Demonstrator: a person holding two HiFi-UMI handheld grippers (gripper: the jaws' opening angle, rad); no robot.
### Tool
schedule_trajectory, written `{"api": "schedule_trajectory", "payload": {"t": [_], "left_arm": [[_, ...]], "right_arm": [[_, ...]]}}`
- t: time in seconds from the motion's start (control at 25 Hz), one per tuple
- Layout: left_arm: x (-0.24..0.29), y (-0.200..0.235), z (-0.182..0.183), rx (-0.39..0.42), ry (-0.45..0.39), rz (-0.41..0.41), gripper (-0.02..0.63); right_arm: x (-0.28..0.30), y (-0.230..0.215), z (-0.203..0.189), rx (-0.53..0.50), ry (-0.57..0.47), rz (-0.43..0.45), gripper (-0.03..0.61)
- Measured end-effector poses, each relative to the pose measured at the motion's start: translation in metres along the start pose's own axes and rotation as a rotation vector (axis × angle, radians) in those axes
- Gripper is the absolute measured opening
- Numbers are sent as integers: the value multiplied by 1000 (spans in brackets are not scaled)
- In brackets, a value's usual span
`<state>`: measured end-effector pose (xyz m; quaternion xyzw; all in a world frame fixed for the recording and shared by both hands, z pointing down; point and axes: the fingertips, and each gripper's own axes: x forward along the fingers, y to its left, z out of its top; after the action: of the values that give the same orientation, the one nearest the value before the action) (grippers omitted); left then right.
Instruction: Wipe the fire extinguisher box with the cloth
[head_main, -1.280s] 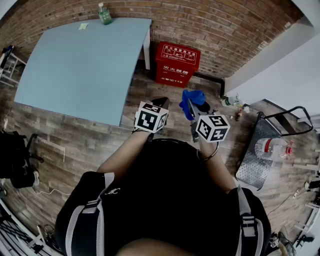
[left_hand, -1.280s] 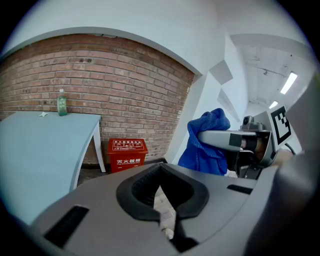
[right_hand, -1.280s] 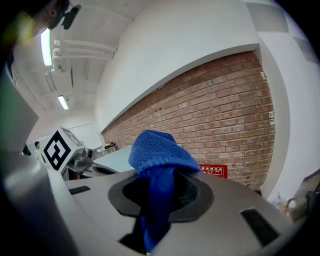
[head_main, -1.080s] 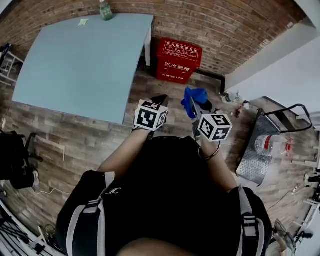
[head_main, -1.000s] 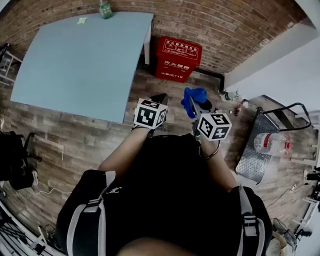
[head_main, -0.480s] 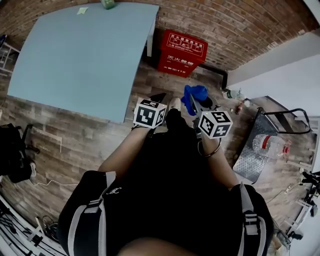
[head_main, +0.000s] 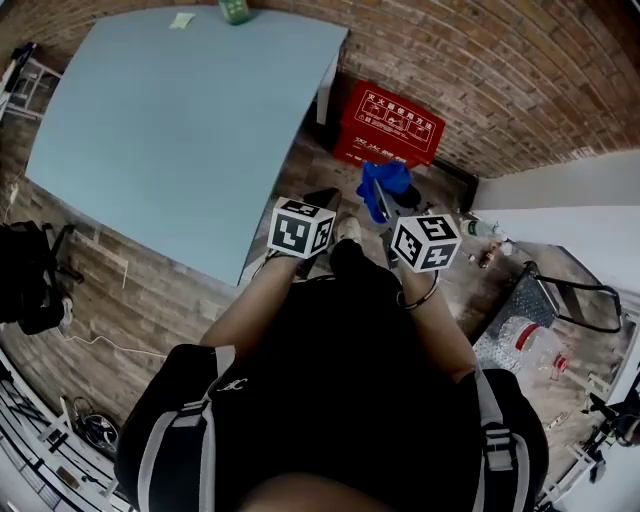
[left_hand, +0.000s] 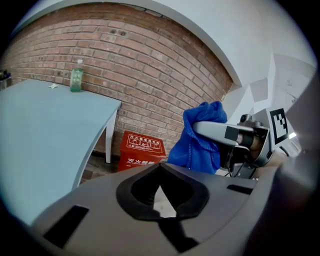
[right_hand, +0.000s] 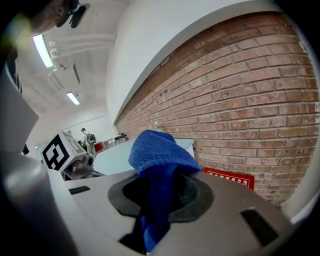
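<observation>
Fingers (right_hand: 95, 207) of the right gripper (right_hand: 157, 197) are clamping a bunched fold of the cloth (right_hand: 152, 150), which is looking soft and light, the left gripper (left_hand: 161, 192) is riding closed and empty, and the rigid-looking fire extinguisher box (head_main: 392, 125) is standing against the brick wall (head_main: 500, 60).

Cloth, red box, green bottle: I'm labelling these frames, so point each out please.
blue cloth (right_hand: 152, 150), right gripper view, bunched top above the jaws
red fire extinguisher box (head_main: 393, 118), head view, middle of its lid
green bottle (left_hand: 76, 81), left gripper view, its body
</observation>
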<state>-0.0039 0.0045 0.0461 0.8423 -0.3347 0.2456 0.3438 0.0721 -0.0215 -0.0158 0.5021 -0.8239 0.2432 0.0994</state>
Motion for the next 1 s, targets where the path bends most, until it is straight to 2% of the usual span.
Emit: {"api": "schedule_trajectory", "payload": {"t": [0.12, 0.16, 0.28, 0.36, 0.56, 0.72, 0.8, 0.92, 1.0], "left_arm": [[43, 7, 22, 5, 35, 12, 5], [56, 8, 26, -6, 46, 18, 5], [93, 19, 33, -35, 73, 42, 5], [118, 31, 31, -49, 85, 60, 5], [191, 76, -1, -81, 95, 99, 5], [254, 125, -40, -92, 62, 131, 5], [284, 155, -61, -86, 31, 175, 5], [325, 200, -94, -47, -9, 256, 5], [351, 221, -117, -15, -39, 278, 5]], "right_arm": [[29, -37, 5, -13, 27, 7, 97], [37, -49, 3, -52, 52, 5, 97], [61, -77, -9, -279, 139, 9, 97], [78, -92, -22, -359, 180, 45, 97], [139, -136, -71, -362, 224, 111, 97], [194, -161, -123, -342, 169, 117, 97], [219, -173, -152, -341, 139, 107, 97], [256, -186, -191, -393, 71, 90, 97], [275, -192, -216, -415, 27, 90, 97]]}}
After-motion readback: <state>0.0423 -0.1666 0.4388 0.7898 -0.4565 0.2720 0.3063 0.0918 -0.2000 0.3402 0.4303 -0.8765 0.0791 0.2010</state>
